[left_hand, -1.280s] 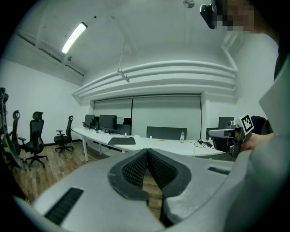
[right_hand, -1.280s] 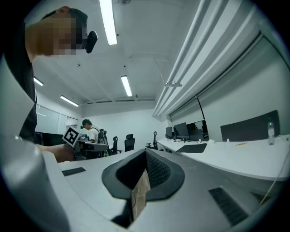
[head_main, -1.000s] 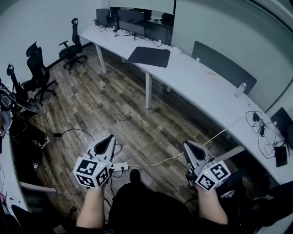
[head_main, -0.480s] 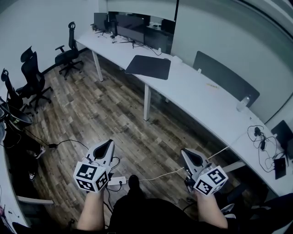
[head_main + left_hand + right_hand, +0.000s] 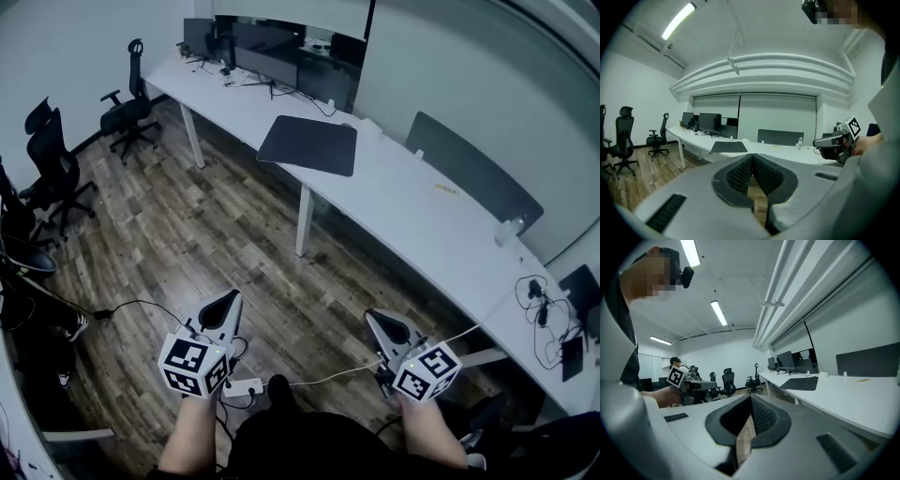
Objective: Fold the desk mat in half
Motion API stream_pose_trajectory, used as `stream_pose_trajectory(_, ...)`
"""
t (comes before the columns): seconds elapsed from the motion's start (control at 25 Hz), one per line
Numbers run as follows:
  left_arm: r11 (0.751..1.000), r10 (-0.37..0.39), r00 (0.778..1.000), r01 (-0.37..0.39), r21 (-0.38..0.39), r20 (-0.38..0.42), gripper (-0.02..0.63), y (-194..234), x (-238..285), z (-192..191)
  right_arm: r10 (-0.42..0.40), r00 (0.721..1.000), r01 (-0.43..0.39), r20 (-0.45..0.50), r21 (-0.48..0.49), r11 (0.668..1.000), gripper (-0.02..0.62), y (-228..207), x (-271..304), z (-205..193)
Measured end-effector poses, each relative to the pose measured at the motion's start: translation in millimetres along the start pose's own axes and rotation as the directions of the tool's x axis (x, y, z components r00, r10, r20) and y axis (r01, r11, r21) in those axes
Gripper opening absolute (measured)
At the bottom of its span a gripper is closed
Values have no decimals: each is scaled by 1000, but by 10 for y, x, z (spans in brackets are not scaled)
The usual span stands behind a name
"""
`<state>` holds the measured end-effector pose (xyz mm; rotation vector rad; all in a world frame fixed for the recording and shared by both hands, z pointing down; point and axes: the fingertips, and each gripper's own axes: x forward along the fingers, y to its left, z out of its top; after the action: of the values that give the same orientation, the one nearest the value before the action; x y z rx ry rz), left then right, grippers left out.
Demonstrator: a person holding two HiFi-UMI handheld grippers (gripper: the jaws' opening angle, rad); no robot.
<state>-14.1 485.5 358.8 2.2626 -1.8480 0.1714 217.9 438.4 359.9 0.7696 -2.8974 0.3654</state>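
Observation:
A dark desk mat [image 5: 310, 144] lies flat and unfolded on the long white desk [image 5: 403, 202], overhanging its near edge a little. It also shows as a dark sheet in the left gripper view [image 5: 728, 146] and the right gripper view [image 5: 802, 383]. Both grippers are held low over the wooden floor, well short of the desk. My left gripper [image 5: 233, 299] is shut with nothing in it, and its jaws [image 5: 752, 158] meet at the tips. My right gripper [image 5: 370, 319] is shut and empty too, tips together [image 5: 751, 398].
Monitors [image 5: 265, 44] stand at the desk's far end, and a grey divider panel [image 5: 473, 176] runs behind it. Office chairs [image 5: 122, 98] stand at the left. Cables and a power strip [image 5: 246, 386] lie on the floor by my feet. A bottle [image 5: 509, 230] and cables [image 5: 547, 309] sit on the desk's right.
The view has moved closer to the desk, so the mat sits lower and larger in the head view. Both grippers stay shut and keep their place in front of me.

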Motion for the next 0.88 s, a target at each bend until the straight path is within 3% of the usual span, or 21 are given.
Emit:
stream_pose_trajectory(0.36,1000,-7,1000,7,-12,4,8,734,323,158,-2,1000,3,3,-23,1000,2,-70,836,329)
stream_pose_trajectory(0.68,1000,0,999,1,-31,33,8,855,439,188,27,1000,-27,-14,-34,999,2,-139,1038,337)
stream_pose_trajectory(0.88,996,-7,1000,8,-86,16,8,930,527,98,-3,998,1,-67,-37,999,2,-368,1158,203)
